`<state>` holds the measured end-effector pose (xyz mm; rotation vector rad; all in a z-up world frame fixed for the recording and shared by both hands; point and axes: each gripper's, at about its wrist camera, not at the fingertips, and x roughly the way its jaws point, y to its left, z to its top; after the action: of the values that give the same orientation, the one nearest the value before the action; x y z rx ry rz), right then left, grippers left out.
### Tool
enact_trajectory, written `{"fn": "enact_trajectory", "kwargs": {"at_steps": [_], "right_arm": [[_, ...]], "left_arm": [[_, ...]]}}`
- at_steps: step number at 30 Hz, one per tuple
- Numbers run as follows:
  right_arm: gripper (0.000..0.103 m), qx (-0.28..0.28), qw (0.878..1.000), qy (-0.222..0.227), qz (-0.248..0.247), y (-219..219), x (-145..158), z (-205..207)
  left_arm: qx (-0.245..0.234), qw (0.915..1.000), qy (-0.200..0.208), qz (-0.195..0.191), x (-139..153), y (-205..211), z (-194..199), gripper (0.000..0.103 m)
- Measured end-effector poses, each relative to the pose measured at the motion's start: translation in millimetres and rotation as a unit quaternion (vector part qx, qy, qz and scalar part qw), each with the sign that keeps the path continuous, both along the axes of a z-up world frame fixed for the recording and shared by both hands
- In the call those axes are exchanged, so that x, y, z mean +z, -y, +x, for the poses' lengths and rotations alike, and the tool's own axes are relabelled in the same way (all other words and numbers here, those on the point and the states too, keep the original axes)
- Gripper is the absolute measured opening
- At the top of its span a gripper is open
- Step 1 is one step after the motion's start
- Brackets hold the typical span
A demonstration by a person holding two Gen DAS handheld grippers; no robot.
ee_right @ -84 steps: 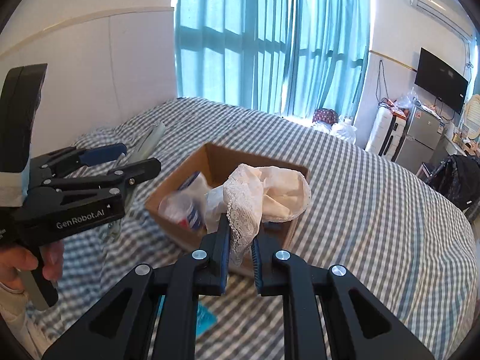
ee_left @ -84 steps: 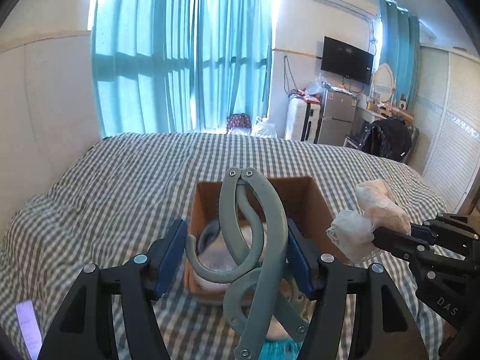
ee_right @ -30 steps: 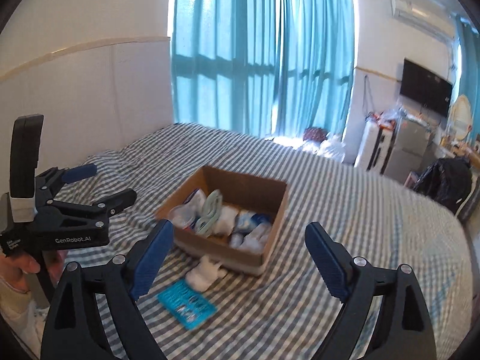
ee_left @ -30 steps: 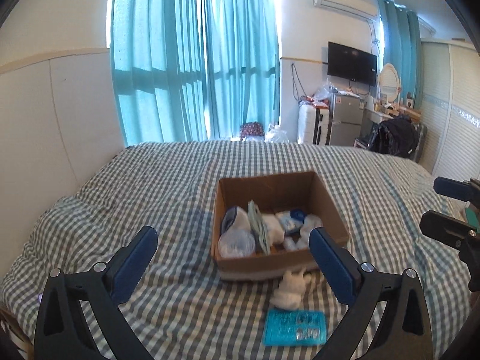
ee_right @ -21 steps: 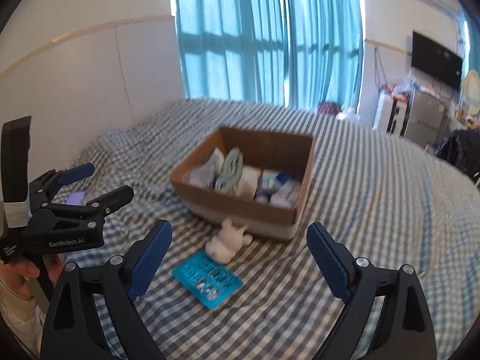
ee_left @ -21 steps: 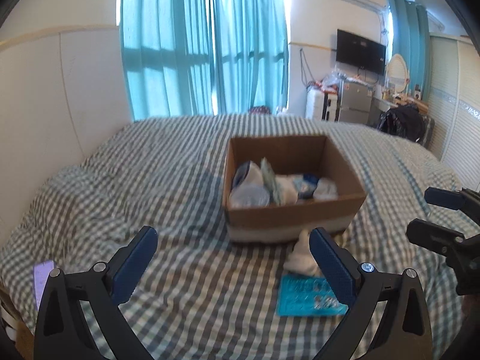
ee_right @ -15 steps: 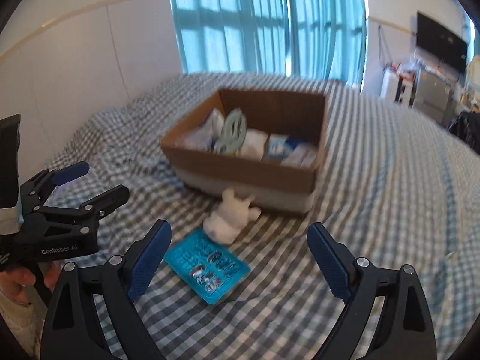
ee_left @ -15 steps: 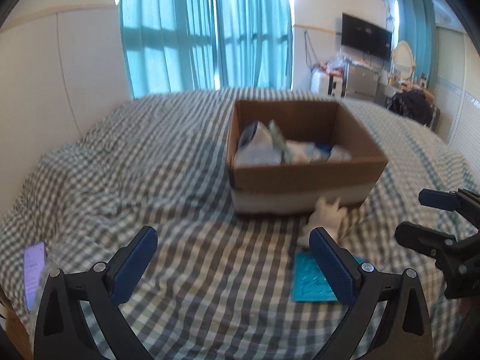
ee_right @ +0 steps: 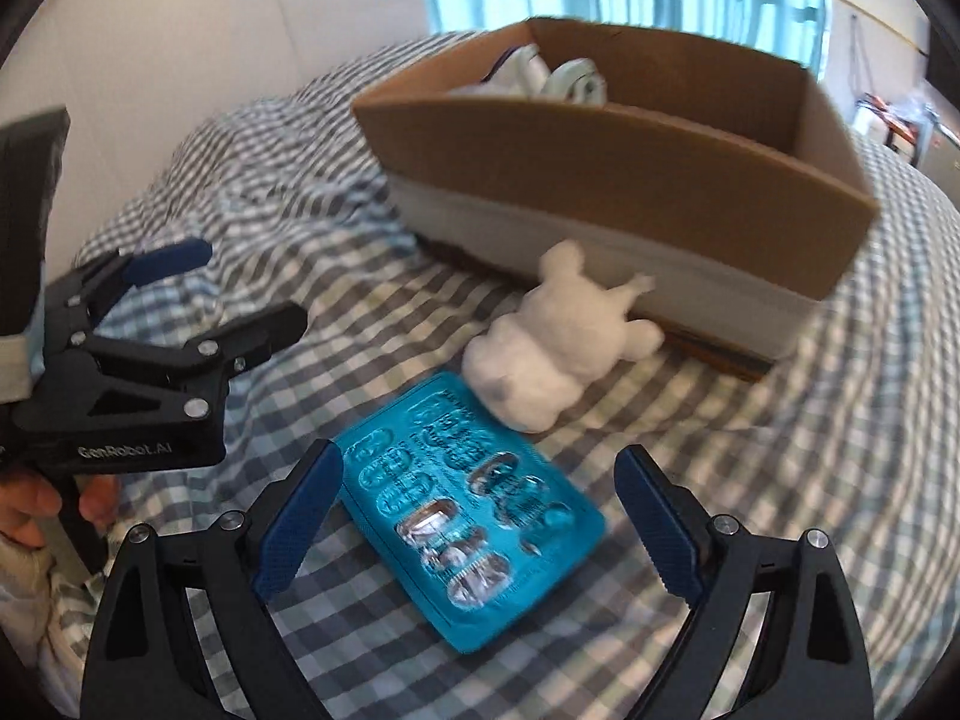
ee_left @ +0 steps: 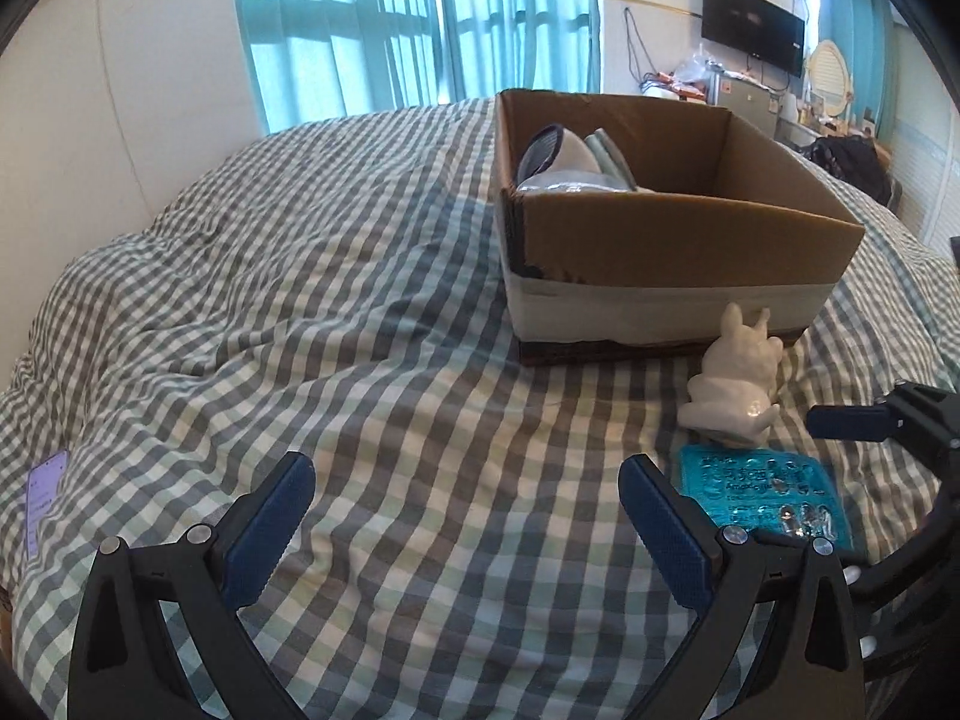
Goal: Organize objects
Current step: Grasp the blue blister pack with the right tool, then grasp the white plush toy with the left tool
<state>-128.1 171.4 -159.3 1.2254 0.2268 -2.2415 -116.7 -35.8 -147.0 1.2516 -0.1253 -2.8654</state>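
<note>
A brown cardboard box with several items inside stands on the checked bed. In front of it lie a white rabbit figurine and a blue blister pack. My right gripper hangs open just above the blister pack, whose width lies between the blue pads without touching them. My left gripper is open over bare bedding, left of the pack and figurine, nothing between its fingers. It also shows at the left of the right wrist view, as the left gripper.
The checked duvet covers the whole bed, with soft folds. A purple phone lies near the bed's left edge. Teal curtains, a wall TV and cluttered furniture stand beyond the bed. A hand holds the left gripper's handle.
Both grippers let go of their loads into the box, then dropped low toward the bed. The right one now hovers over the blister pack; box and figurine loom larger.
</note>
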Motion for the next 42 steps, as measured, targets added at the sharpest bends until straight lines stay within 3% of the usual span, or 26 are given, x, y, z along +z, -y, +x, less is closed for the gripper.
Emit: {"fn": "enact_trajectory", "kwargs": {"at_steps": [11, 16, 23, 29, 34, 42], "right_arm": [[0.092, 0.032, 0.998, -0.002, 0.050, 18, -21, 15], [0.073, 0.034, 0.996, -0.020, 0.076, 23, -22, 35], [0.070, 0.000, 0.997, -0.042, 0.071, 17, -11, 53], [0.070, -0.046, 0.993, -0.082, 0.075, -8, 19, 59], [0.070, -0.133, 0.982, -0.106, 0.082, -59, 42, 45], [0.070, -0.215, 0.970, -0.088, 0.075, -101, 35, 19]], "left_arm": [[0.029, 0.9995, 0.010, -0.006, -1, 9, 6, 0.103], [0.033, 0.9994, 0.006, -0.008, 3, 9, 15, 0.103], [0.041, 0.9991, 0.006, -0.005, 8, 9, 26, 0.103], [0.027, 0.9996, -0.003, -0.002, 16, -6, 25, 0.103], [-0.008, 0.9999, -0.001, 0.009, 11, -39, 7, 0.103], [-0.064, 0.9977, 0.012, 0.017, -13, -97, -32, 0.103]]}}
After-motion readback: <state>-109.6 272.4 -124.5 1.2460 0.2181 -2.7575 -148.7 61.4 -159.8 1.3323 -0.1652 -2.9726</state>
